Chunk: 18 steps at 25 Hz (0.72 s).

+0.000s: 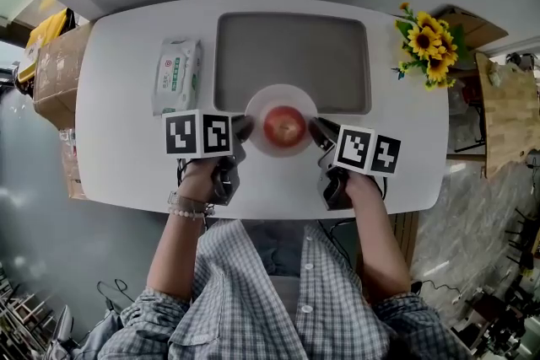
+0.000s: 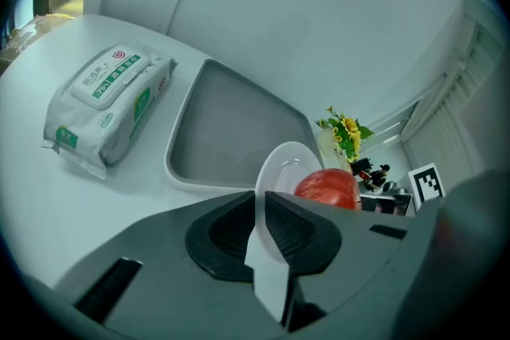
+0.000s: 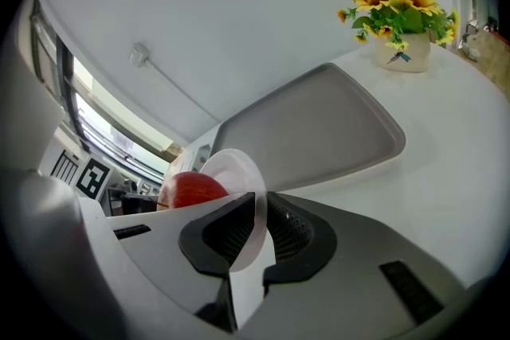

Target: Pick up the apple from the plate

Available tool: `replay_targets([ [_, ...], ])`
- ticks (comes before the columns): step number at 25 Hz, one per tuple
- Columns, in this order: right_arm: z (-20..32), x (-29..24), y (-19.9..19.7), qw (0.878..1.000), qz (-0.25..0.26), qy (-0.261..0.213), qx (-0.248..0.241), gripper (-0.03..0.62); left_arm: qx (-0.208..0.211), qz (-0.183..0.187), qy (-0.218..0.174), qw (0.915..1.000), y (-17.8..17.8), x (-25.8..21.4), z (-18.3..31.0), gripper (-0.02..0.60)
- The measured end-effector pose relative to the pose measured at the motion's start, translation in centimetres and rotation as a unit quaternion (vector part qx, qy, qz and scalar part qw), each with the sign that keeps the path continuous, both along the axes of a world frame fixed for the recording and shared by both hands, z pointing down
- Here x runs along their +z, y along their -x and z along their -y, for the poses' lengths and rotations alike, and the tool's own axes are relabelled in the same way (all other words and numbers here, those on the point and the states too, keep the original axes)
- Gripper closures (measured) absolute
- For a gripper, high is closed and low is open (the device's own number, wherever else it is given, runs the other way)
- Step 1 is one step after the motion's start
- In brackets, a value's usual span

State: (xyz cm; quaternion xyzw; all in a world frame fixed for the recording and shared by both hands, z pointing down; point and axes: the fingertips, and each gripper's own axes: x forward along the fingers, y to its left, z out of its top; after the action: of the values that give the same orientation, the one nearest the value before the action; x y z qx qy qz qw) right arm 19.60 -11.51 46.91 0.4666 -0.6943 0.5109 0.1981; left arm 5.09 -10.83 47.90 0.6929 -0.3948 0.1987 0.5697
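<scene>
A red apple (image 1: 284, 126) sits on a small white plate (image 1: 281, 97) at the middle of the white table (image 1: 126, 156). My left gripper (image 1: 243, 128) is shut on the plate's left rim and my right gripper (image 1: 321, 131) is shut on its right rim. In the left gripper view the thin white plate (image 2: 288, 162) edge runs between the dark pads (image 2: 231, 233), with the apple (image 2: 328, 189) behind. The right gripper view shows the same: the plate (image 3: 231, 167) pinched between the pads (image 3: 291, 231), the apple (image 3: 191, 191) at the left. Neither gripper touches the apple.
A grey tray (image 1: 291, 46) lies just behind the plate, whose far rim overlaps the tray's near edge. A pack of wet wipes (image 1: 175, 76) lies at the left and a pot of sunflowers (image 1: 429, 46) stands at the right rear. A cardboard box (image 1: 55, 72) is beside the table's left end.
</scene>
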Motion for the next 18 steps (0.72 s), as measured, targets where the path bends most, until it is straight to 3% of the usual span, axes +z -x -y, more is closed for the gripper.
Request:
replay_targets([
  [7, -3.1, 0.8, 0.5, 0.999, -0.005, 0.021, -0.024, 0.539, 0.018, -0.01, 0.011, 0.9997, 0.4, 0.3, -2.9, 0.54],
  [18, -6.7, 3.5, 1.7, 0.997, -0.017, 0.062, -0.05, 0.539, 0.04, 0.007, 0.043, 0.9983, 1.6, 2.9, -5.7, 0.54],
])
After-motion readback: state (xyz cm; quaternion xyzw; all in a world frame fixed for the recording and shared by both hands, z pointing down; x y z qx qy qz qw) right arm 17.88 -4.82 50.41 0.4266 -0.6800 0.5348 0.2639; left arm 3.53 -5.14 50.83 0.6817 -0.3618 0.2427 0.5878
